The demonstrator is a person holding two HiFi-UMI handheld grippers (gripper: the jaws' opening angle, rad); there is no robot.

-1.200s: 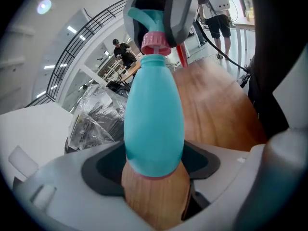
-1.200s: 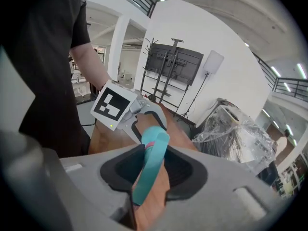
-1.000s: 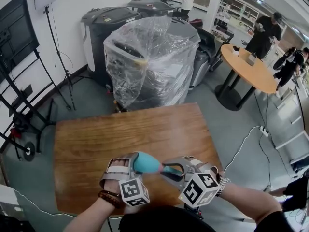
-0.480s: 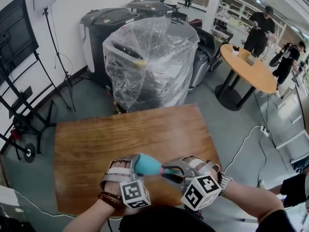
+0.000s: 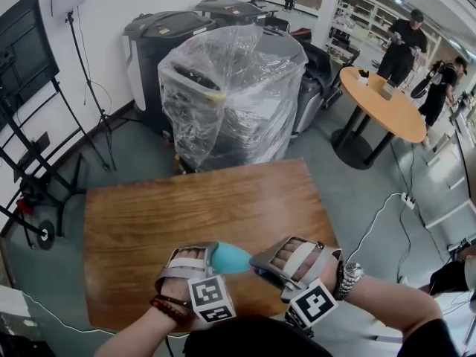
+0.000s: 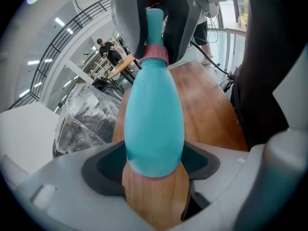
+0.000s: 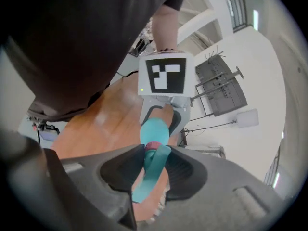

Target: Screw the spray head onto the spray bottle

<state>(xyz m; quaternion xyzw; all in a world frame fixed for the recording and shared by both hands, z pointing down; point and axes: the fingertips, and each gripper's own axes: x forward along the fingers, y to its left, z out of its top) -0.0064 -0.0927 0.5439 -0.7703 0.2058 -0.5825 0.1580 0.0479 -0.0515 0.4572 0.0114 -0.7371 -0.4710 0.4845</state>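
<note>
A teal spray bottle (image 5: 231, 259) lies level above the table's near edge, between both grippers. My left gripper (image 5: 210, 258) is shut on the bottle's fat base (image 6: 154, 129). A pink collar (image 6: 155, 55) rings the bottle's neck, and the teal spray head (image 6: 155, 21) sticks out beyond it into the other gripper. My right gripper (image 5: 258, 263) is shut on the spray head (image 7: 148, 172), with the collar (image 7: 152, 147) and the bottle (image 7: 155, 131) just past its jaws. In the head view the spray head is hidden inside the right jaws.
The brown wooden table (image 5: 193, 210) lies under both grippers. Behind it stand a plastic-wrapped machine (image 5: 230, 88) and dark bins (image 5: 160, 43). A round orange table (image 5: 379, 103) with people around it is at the far right. A stand (image 5: 33, 162) is at the left.
My right gripper has rolled about the bottle's axis, so its marker cube swung lower and toward me. The left gripper and the bottle stayed put.
</note>
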